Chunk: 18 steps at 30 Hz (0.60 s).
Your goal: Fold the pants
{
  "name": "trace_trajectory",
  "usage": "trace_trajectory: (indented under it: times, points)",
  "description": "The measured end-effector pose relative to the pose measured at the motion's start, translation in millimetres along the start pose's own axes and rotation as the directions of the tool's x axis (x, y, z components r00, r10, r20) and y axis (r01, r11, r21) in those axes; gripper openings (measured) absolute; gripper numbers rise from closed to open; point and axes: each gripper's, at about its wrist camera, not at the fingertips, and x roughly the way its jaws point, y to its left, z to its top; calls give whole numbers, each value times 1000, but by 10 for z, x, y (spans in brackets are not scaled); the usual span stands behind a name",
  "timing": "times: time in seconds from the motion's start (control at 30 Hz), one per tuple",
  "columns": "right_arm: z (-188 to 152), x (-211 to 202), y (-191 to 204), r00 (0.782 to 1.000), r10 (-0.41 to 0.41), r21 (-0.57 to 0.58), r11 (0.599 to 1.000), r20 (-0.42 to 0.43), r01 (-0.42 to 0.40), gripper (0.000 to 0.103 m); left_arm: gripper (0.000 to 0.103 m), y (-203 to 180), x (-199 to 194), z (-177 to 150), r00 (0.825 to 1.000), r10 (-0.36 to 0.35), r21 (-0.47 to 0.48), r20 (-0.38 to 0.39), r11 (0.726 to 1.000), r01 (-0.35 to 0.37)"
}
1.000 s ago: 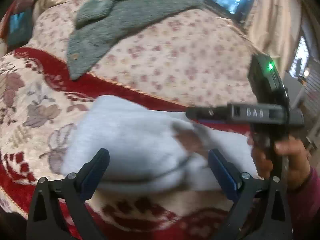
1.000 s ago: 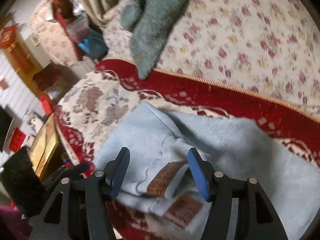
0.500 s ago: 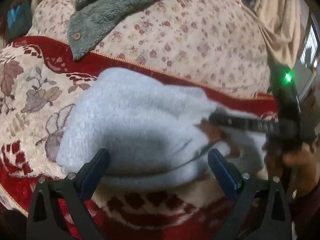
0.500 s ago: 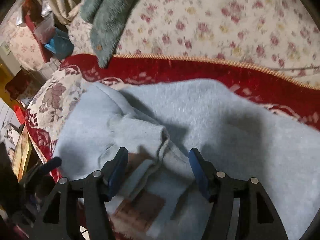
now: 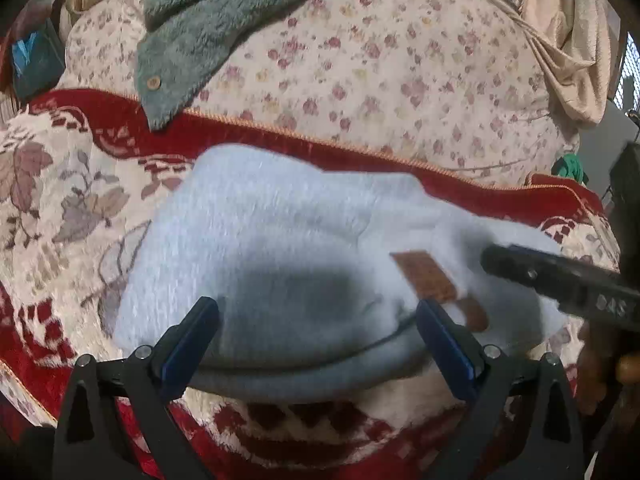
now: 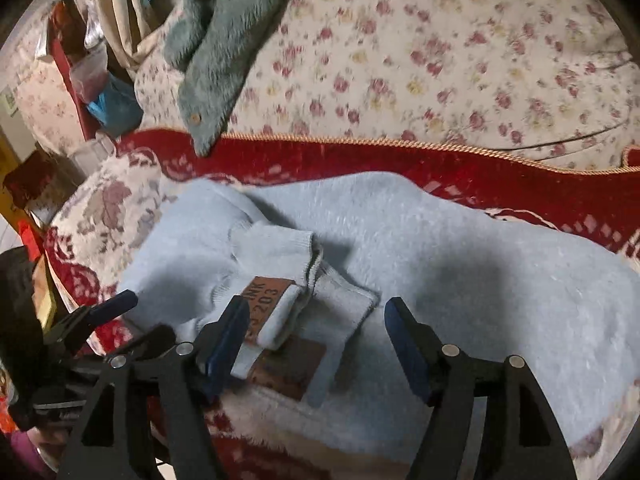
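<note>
Light blue fleece pants (image 5: pixel 280 248) lie folded in a bundle on a red and cream patterned blanket (image 5: pixel 60 200). They also show in the right wrist view (image 6: pixel 460 264), with two brown leather patches (image 6: pixel 266 300) on the cuffs near the front. My left gripper (image 5: pixel 318 340) is open, its fingers on either side of the bundle's near edge. My right gripper (image 6: pixel 316 340) is open and empty just above the cuffs. The right gripper also shows at the right edge of the left wrist view (image 5: pixel 560 280).
A grey-green fleece garment with a button (image 5: pixel 208 20) lies on a floral quilt (image 5: pixel 400 80) behind the blanket. It also shows in the right wrist view (image 6: pixel 224 52). Clutter and a blue bag (image 6: pixel 114 104) stand at the far left. A beige curtain (image 5: pixel 560 40) hangs at the right.
Both grippers have drawn back a little from the pants. The right gripper moved right and lower in the left wrist view. The cuffs with the patches now lie flat on the bundle.
</note>
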Motion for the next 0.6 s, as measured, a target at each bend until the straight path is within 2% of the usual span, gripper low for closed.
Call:
trace_trajectory:
  times: [0.13, 0.3, 0.43, 0.6]
  points:
    - [-86, -203, -41, 999, 16, 62, 998, 43, -19, 75, 99, -108, -72, 64, 1000, 10, 25, 29, 1000, -10]
    - [-263, -408, -128, 995, 36, 135, 990, 90, -48, 77, 99, -229, -92, 126, 999, -18, 32, 40, 999, 16]
    - [-381, -531, -235, 995, 12, 168, 985, 97, -28, 80, 99, -384, -85, 139, 996, -79, 36, 36, 996, 78]
    - [-485, -669, -409, 994, -9, 219, 976, 108, -14, 82, 99, -586, -47, 116, 995, -98, 62, 20, 993, 97]
